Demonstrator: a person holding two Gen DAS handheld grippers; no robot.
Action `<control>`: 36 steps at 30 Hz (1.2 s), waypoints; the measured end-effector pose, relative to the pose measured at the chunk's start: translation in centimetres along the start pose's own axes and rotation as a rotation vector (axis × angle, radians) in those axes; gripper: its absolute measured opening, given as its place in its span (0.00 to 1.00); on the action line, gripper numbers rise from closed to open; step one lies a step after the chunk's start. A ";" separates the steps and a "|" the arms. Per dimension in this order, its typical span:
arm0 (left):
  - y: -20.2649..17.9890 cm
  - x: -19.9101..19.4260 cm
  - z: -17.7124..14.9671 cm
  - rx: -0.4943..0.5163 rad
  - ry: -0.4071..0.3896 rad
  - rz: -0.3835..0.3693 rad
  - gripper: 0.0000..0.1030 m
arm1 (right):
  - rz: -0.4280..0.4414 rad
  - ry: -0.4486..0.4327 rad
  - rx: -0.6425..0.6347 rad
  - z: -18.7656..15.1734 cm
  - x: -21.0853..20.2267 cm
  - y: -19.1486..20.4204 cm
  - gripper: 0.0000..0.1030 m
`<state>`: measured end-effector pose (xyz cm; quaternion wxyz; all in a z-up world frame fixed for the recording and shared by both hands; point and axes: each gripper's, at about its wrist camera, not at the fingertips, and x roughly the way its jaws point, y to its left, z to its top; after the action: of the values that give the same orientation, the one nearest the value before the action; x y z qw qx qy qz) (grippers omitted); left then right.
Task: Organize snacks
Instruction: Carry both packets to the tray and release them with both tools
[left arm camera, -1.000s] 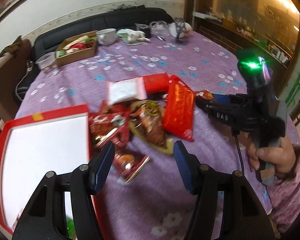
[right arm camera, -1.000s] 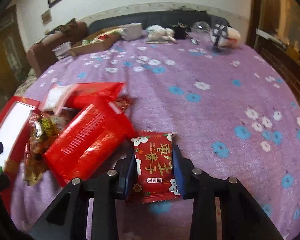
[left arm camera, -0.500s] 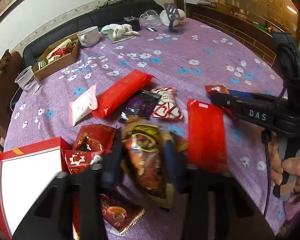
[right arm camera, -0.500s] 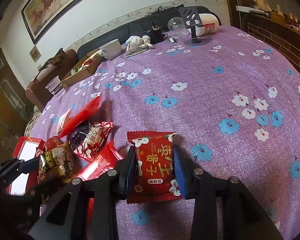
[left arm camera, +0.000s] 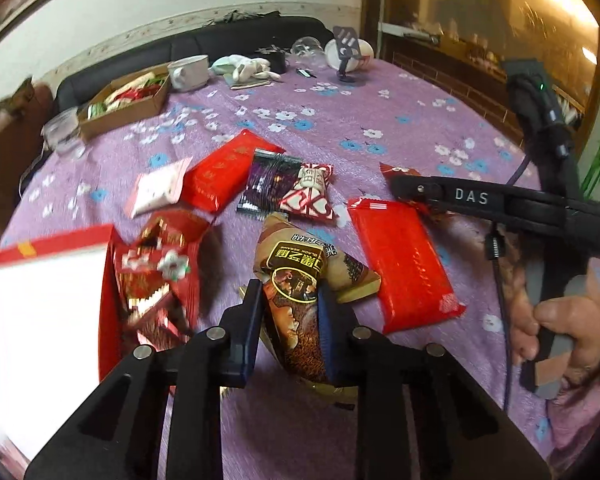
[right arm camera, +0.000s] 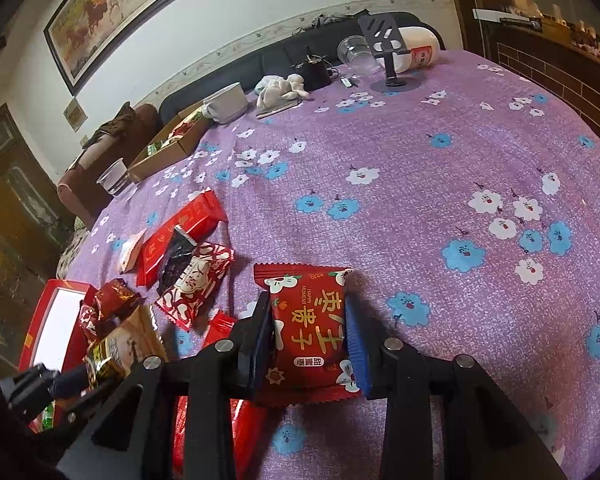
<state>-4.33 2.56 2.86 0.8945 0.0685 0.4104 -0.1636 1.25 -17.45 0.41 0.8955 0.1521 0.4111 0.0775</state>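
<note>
In our left wrist view, our left gripper [left arm camera: 290, 308] is clamped tight on a brown sesame snack packet [left arm camera: 296, 280], lifted just above the purple floral tablecloth [left arm camera: 380, 120]. A long red packet [left arm camera: 404, 264] lies at three o'clock of it, and a red tray [left arm camera: 40, 300] sits at nine o'clock.

In our right wrist view, our right gripper [right arm camera: 308, 340] pinches a red date snack packet [right arm camera: 310, 332] by its sides, jaws closing on it. Other packets lie at ten o'clock.
</note>
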 end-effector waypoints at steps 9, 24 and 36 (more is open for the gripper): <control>0.6 -4.8 -4.1 -0.083 -0.052 -0.066 0.21 | 0.032 -0.022 0.014 0.0 -0.4 -0.1 0.34; 7.3 -15.3 -10.5 -0.202 -0.207 0.065 0.21 | 0.093 -0.139 0.048 -1.6 -4.4 1.1 0.33; 12.2 -16.2 -13.1 -0.324 -0.229 0.124 0.22 | 0.465 -0.009 -0.072 -7.2 -5.1 13.1 0.33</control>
<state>-19.25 21.16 6.37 0.9429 -0.0702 0.3222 -0.0466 -7.70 -4.99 4.02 0.8601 0.2109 0.3580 0.2959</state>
